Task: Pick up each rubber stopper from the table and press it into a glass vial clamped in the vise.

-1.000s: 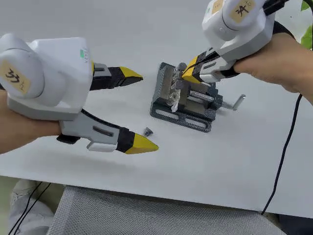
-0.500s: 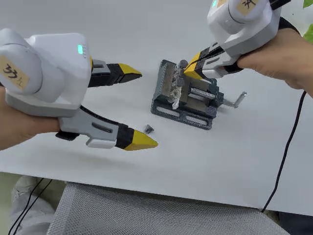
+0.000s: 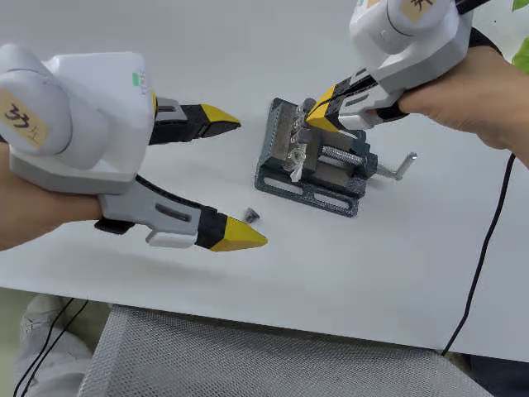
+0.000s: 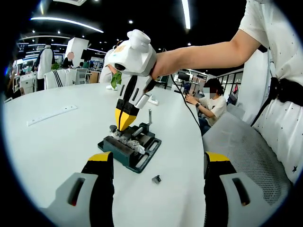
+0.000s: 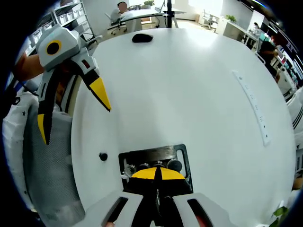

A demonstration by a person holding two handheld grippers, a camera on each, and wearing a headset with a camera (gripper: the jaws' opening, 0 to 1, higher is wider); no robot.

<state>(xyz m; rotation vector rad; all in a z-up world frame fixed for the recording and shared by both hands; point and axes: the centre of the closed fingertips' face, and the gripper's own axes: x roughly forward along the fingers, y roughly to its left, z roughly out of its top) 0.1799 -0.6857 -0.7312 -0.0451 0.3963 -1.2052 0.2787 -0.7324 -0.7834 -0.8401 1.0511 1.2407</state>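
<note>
The right gripper [image 3: 319, 121], jaws closed tip to tip, bears on the glass vials [image 3: 295, 157] in the vise [image 3: 318, 180]. A skewed push could crack the glass. The left gripper [image 3: 248, 182], jaws wide, hovers beside the loose rubber stopper [image 3: 251, 216], which lies on the surface [image 3: 397, 265] between the vise and the near edge.

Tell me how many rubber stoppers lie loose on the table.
1. The stopper lies on the table, slightly apart from the vise. The left gripper might hide another.
</note>
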